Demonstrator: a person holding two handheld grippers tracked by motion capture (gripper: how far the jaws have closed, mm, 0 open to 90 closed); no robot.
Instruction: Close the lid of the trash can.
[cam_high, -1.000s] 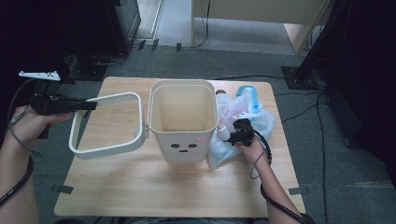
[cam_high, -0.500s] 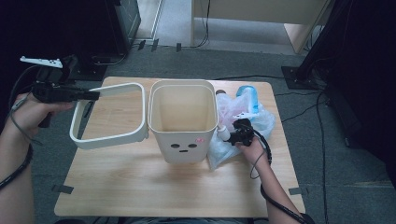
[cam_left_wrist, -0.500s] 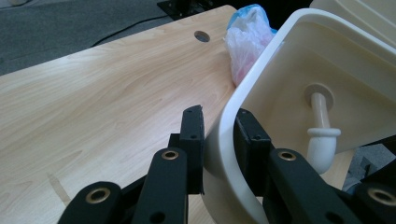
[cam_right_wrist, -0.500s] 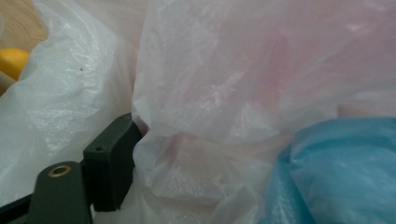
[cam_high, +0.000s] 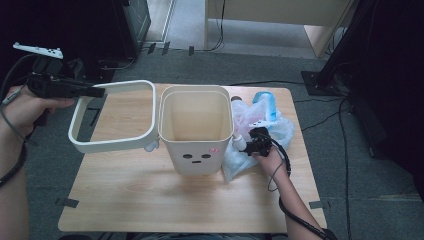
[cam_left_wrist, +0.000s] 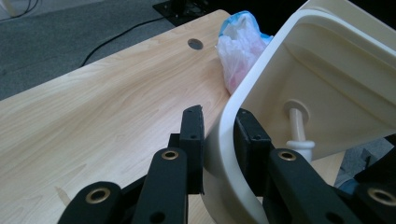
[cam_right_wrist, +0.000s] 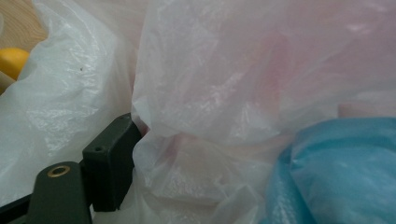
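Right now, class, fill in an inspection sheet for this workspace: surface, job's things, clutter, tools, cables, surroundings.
Surface: wooden table, bare at the near side.
Job's things: cream bin upright and empty; its rim frame swung out beside it, off the table; plastic bags heaped against the bin's other side.
Clutter: nothing seen.
Tools: left tool clamped on the rim frame; right tool pressed into the plastic bags, grip unclear.
Cables: tool cables trail along both forearms; more lie on the floor.
Surroundings: grey carpet, dark furniture around.
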